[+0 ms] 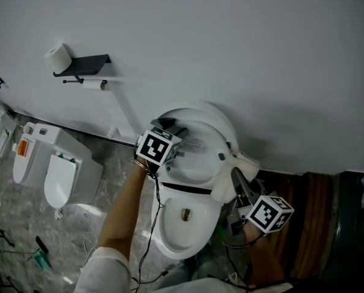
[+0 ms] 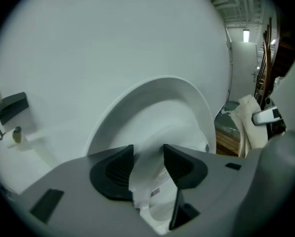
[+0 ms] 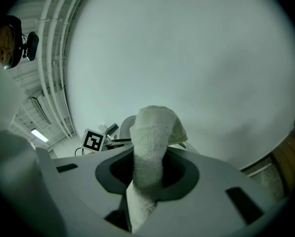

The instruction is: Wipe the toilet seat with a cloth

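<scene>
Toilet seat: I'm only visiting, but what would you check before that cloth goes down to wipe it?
1. Cloth gripped: ok. The right gripper is shut on the white cloth.
2. Lid out of the way: ok. The lid stands raised.
3. Left gripper let go: ok. Its jaws stand apart, and only a white part of the toilet shows between them.
4. Seat reachable: ok. The rim around the bowl lies uncovered.
5. Cloth on the seat: not ok. It hangs beside the raised lid, above the rim.
6. Cloth clean or damp: cannot tell.
</scene>
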`<state>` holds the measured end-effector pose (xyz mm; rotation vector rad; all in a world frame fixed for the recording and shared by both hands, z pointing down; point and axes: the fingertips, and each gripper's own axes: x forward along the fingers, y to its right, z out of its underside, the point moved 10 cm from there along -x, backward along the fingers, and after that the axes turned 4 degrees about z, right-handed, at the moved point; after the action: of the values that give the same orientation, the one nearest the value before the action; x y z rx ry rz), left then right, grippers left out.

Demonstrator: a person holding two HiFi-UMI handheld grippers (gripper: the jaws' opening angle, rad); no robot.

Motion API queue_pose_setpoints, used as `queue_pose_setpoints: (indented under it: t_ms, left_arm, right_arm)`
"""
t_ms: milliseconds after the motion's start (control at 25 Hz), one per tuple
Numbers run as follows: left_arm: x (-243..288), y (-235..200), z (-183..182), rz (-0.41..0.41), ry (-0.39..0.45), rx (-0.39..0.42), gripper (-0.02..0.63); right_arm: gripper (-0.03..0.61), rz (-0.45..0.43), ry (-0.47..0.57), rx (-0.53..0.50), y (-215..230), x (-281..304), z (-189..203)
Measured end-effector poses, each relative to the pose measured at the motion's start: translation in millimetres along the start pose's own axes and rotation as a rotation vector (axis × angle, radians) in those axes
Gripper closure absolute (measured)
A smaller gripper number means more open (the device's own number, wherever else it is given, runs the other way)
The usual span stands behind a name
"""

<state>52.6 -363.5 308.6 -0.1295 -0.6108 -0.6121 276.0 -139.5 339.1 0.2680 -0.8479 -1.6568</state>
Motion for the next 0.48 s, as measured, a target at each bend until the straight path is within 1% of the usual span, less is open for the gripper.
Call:
queue_pose_setpoints:
  t_ms: [80,160,280,400,480]
  left_arm:
    - [-5.1,2.4,0.2,0.003,-0.010,-0.023,0.410]
    - [-16.4,13.8,2.7,0.004,-0.023,-0.031,0.410]
    - [-50.6,35.2,12.2,0.027,-0.031,-0.038,0.411]
    - [-98.0,60.0,34.1,0.086,-0.032,-0.072,0.420]
    - [-130.2,80.6,55.4,0.144,-0.027,-0.099,0.423]
  right_arm:
    - [0.489,-0.003,-0.004,0.023,3.4,-6.8,-0.4]
    - [0.489,-0.018,-0.001,0.033,2.1,-16.6,-4.3]
    - [0.489,-0.072,0.012,0.045,-12.4,-30.7,-15.7]
    - [0.489,-0.119,0.008,0.043,-30.6,-45.4,-23.1]
    - [0.489,-0.140,0.016,-0.005,-45.9,-55.8,-25.7]
